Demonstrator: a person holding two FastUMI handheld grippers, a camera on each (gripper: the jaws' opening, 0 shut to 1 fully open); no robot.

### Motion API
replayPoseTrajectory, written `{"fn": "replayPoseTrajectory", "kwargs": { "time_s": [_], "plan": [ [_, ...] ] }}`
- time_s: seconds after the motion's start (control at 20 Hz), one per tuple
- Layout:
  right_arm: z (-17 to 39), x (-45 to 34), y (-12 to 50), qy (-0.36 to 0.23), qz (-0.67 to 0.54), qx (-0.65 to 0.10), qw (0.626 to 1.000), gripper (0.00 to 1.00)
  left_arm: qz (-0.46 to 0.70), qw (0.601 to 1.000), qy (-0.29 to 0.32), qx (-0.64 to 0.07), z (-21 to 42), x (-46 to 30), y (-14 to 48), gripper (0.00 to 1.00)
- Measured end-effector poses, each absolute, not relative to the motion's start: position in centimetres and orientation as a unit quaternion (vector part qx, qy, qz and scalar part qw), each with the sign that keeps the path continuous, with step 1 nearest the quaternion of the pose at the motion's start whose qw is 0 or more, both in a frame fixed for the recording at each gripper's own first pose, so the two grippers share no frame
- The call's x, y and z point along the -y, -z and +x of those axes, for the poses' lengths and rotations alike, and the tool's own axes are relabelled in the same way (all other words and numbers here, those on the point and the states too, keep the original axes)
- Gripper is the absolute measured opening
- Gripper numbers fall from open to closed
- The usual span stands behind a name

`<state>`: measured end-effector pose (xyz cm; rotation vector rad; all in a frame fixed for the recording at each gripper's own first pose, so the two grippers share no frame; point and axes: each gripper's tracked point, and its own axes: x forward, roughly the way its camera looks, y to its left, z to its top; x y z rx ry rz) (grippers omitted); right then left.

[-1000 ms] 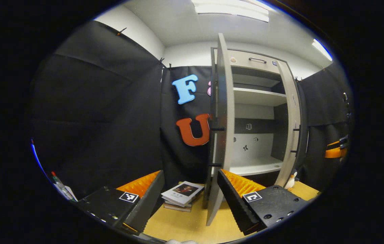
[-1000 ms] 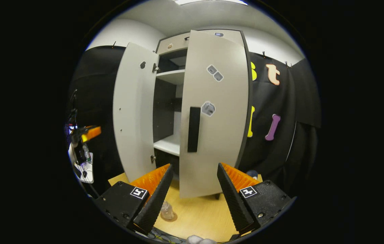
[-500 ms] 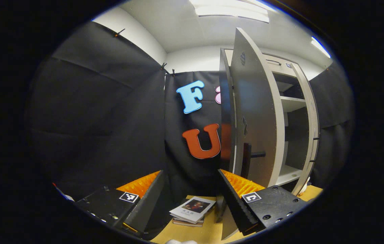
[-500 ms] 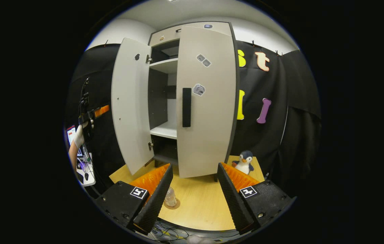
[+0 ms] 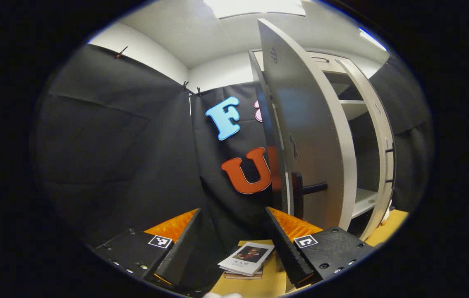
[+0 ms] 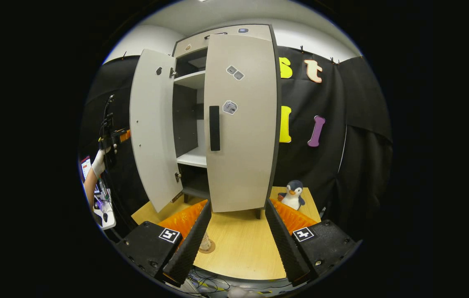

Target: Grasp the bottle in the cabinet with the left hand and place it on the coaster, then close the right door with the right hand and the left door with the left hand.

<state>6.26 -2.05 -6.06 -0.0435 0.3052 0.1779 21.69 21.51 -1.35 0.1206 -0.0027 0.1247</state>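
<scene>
Clear bottle (image 6: pixel 205 243) on coaster (image 6: pixel 207 249) (part-hidden); books (image 5: pixel 246 259) in left gripper view; both grippers (image 5: pixel 232 242) (image 6: pixel 234 236) agape, empty.

**Lighting and picture quality**

Illumination: bright ceiling panel (image 5: pixel 259 7) at 12 o'clock in the left gripper view, overexposed. Soft sheen on the left door (image 5: pixel 307 136). Cabinet interior (image 6: pixel 185 120) shadowed. Both views sharp; strong fisheye bowing toward the edges, door (image 6: pixel 240 124) outlines curved. Black cloth dim, low detail.

White glove on the hand (image 6: pixel 97 163); black, screw-studded gripper (image 6: pixel 234 231) blocks with square black-and-white markers.
</scene>
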Motion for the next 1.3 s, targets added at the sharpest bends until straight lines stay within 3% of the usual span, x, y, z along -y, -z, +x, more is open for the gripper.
{"fn": "replayPoseTrajectory", "kwargs": {
  "time_s": [0.65, 1.15, 1.3],
  "plan": [
    [8.0, 2.8, 5.0, -0.127, -0.016, -0.147, 0.981, 0.82, 0.016, 0.998, -0.049, -0.029, 21.6, -17.7, 1.8, 0.87],
    [7.4, 5.2, 5.0, -0.104, -0.009, -0.147, 0.984, 0.82, -0.008, 0.999, 0.032, -0.026, 23.5, -8.1, 1.4, 0.84],
    [6.4, 6.2, 5.2, -0.095, -0.005, -0.147, 0.984, 0.82, -0.016, 0.998, 0.056, -0.027, 25.3, -4.5, 1.9, 0.93]
  ]
}}
